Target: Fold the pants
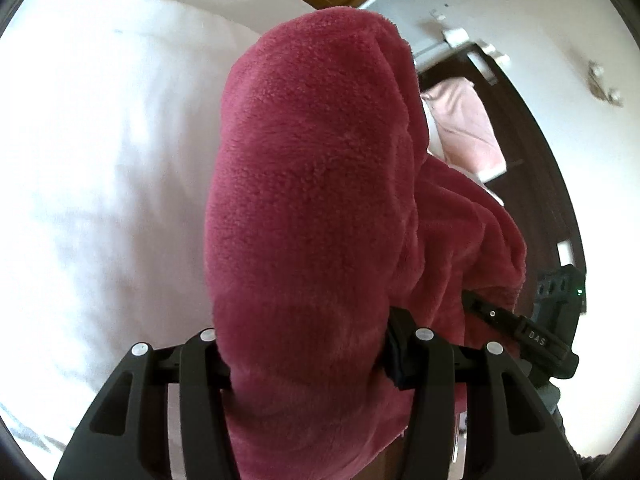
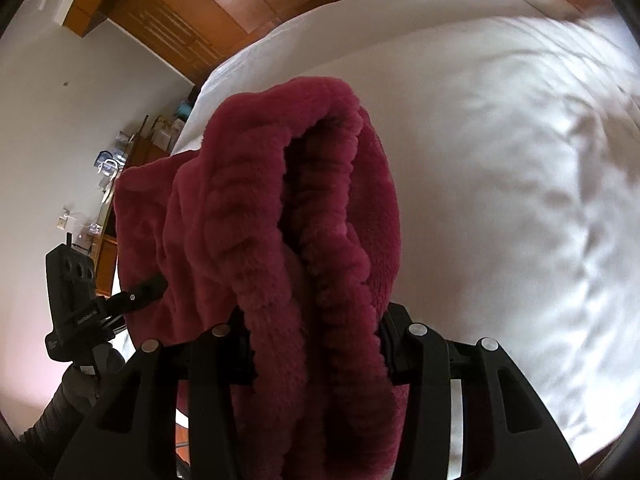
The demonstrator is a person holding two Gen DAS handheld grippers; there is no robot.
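Observation:
The pants (image 1: 316,184) are dark red fleece. My left gripper (image 1: 308,360) is shut on a thick fold of them and holds it up above the white bed (image 1: 92,152); the fabric hides the fingertips. My right gripper (image 2: 316,344) is shut on the ribbed waistband end of the pants (image 2: 292,208), which bunches up over its jaws. Each gripper shows in the other's view: the right one (image 1: 520,332) at the lower right of the left wrist view, the left one (image 2: 80,312) at the left of the right wrist view, both clamped into the same red cloth.
The white bed (image 2: 500,168) fills most of both views. A pink garment (image 1: 468,128) lies at the bed's edge near a dark wooden frame. A white wall (image 2: 52,120), wooden cabinets (image 2: 192,20) and a cluttered side table (image 2: 112,168) stand beyond.

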